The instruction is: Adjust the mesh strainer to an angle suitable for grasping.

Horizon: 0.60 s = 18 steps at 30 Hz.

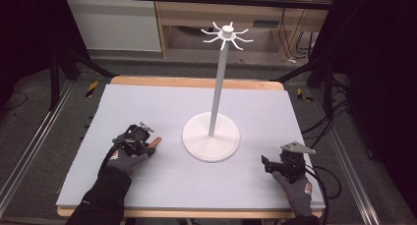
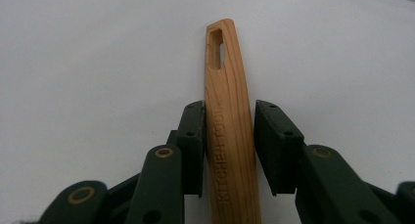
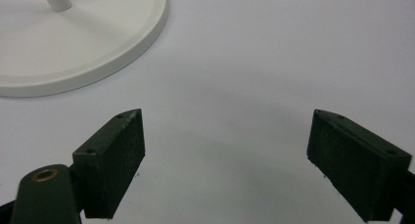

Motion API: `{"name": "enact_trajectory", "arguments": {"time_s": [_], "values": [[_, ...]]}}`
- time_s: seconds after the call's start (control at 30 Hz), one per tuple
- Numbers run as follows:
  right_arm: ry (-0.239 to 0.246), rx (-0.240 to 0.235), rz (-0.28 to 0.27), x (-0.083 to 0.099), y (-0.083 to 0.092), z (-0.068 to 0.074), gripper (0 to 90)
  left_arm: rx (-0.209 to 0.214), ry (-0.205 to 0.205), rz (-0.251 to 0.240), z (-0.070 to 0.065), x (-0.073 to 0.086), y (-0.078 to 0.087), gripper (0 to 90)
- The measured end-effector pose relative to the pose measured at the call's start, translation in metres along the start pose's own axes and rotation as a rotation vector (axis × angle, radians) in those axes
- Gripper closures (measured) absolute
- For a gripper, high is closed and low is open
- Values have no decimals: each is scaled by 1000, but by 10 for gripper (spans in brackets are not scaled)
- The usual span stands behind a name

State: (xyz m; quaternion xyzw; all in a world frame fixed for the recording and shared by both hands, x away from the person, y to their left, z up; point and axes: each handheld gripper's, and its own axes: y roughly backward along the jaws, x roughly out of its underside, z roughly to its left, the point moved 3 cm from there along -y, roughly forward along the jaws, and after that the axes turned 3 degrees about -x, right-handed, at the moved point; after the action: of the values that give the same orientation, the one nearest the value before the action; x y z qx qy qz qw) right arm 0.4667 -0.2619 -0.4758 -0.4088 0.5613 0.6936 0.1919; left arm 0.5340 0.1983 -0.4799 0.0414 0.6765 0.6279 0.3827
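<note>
**Inspector:** Landmark is the white hook stand [image 1: 212,135]: a round base on the pale grey table cover [image 1: 147,185], a straight pole, and a crown of curved hooks at the top. It stands upright, a little right of the cover's middle.

**Clerk:** And the left gripper?

**Inspector:** The left gripper [image 1: 147,145] lies low on the cover, left of the stand's base and apart from it, held in a gloved hand [image 1: 124,157]. In the left gripper view its own tips [image 2: 229,145] stand either side of a wooden handle [image 2: 230,136]. One pad touches the wood; the other shows a thin gap. The jaws are nearly together around the handle but not fully clamped on it.

**Clerk:** Describe the handle.

**Inspector:** Light wood with visible grain, stamped "KITCHEN TOOL" along its length, with a slotted hanging hole at the far end. It lies flat on the cover. From the high view its end pokes out past the jaws, pointing toward the stand's base without reaching it. The working end is hidden beneath the gripper.

**Clerk:** The right gripper?

**Inspector:** The right gripper [image 1: 266,164] sits right of the base, nearer the person, in the other gloved hand [image 1: 295,190]. In the right gripper view its jaws [image 3: 227,160] are spread wide, with bare cover between them. The base's rim [image 3: 122,53] lies ahead, to the upper left.
</note>
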Motion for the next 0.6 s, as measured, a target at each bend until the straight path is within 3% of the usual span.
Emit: {"name": "enact_trajectory", "arguments": {"time_s": [0.17,0.6], "values": [[-3,-4,0,0,1,0,143,2,2,2,0,2,1,664],[0,0,1,0,0,-1,143,27,52,-20,5,4,2,697]]}}
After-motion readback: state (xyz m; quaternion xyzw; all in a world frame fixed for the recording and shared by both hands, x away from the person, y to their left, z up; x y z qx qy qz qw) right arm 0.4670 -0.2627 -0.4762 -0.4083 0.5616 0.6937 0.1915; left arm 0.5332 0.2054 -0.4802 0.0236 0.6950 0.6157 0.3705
